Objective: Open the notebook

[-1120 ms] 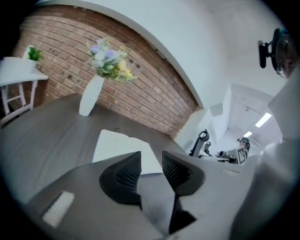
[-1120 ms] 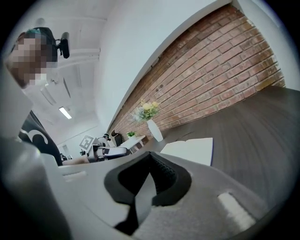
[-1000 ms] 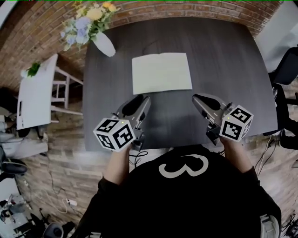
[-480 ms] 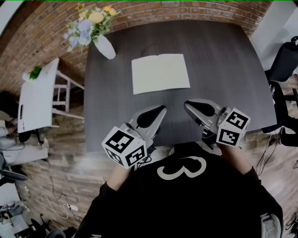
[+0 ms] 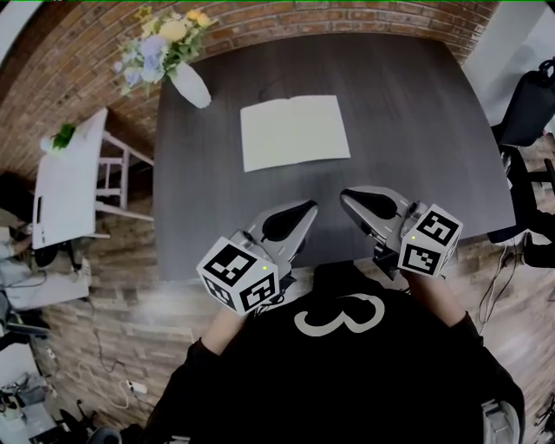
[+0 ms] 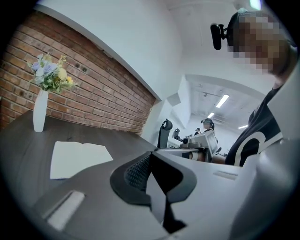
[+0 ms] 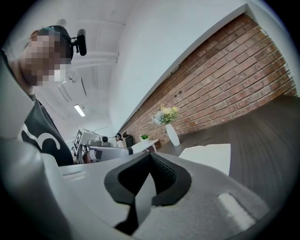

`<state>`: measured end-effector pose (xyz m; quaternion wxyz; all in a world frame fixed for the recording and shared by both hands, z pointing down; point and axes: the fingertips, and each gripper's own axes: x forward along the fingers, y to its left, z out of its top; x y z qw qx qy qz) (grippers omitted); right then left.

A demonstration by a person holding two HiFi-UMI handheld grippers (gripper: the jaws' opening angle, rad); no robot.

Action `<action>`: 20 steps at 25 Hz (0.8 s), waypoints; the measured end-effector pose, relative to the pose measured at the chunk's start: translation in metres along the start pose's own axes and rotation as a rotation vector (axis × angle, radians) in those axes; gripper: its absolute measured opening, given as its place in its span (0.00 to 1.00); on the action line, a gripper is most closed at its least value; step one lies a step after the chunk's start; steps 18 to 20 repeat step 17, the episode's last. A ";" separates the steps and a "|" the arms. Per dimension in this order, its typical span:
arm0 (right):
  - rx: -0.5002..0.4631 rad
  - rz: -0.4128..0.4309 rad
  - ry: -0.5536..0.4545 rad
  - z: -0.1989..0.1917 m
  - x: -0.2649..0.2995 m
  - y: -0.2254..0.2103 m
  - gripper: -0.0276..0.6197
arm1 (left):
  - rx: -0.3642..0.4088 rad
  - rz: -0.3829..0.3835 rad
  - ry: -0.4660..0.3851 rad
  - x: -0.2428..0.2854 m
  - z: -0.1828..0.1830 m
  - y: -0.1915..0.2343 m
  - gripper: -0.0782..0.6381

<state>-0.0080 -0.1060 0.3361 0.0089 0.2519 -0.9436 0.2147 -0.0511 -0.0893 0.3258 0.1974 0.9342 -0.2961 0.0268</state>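
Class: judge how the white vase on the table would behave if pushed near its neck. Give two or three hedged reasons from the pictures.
The vase is tall and narrow, so it would probably tip rather than slide. Its flowers spread wide above, likely making it top-heavy. It stands near the table corner, so a fall looks risky.

The worktop and notebook are seen steeply from overhead, and low ahead of the left tool and right tool.

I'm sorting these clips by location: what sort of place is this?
Likely an office: a dark table by a brick wall, a vase of flowers, an office chair and strip lights beyond.
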 end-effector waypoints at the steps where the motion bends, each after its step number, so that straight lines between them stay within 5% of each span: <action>1: 0.004 -0.002 -0.004 -0.001 -0.001 0.000 0.05 | -0.004 -0.001 0.002 0.000 -0.002 -0.001 0.12; 20: 0.022 -0.041 -0.014 -0.010 -0.008 -0.005 0.05 | -0.026 -0.022 0.020 0.013 -0.014 -0.002 0.12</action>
